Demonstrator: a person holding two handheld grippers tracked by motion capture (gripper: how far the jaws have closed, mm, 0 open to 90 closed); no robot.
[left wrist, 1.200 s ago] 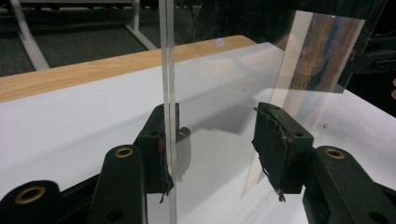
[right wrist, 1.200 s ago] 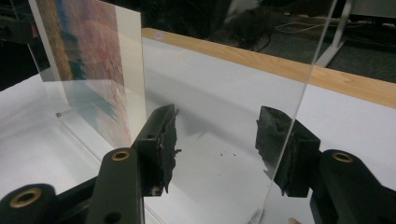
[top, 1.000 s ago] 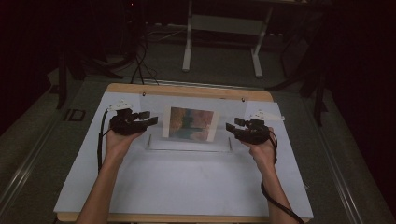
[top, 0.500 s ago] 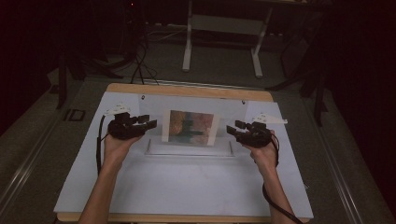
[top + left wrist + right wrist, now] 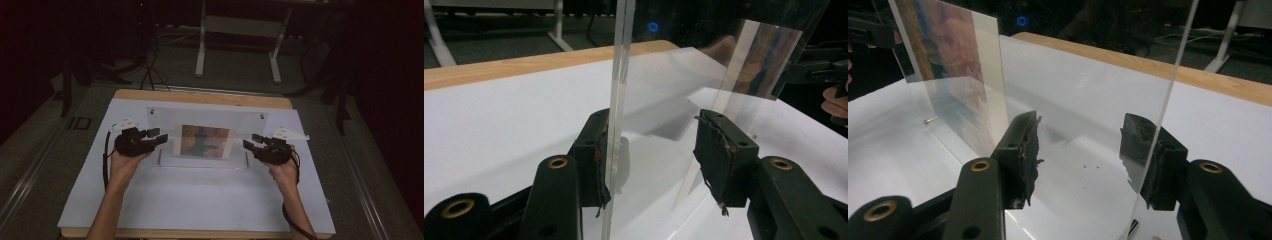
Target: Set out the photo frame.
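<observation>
A clear plastic frame (image 5: 205,137) with a picture (image 5: 205,141) inside stood upright near the middle of the bench (image 5: 200,200), towards its far edge. The left gripper (image 5: 159,140) and the right gripper (image 5: 250,144) both had wide jaws around its side edges, gripping nothing. An uneven squeeze could probably tip the frame. Nothing stood in the way.
</observation>
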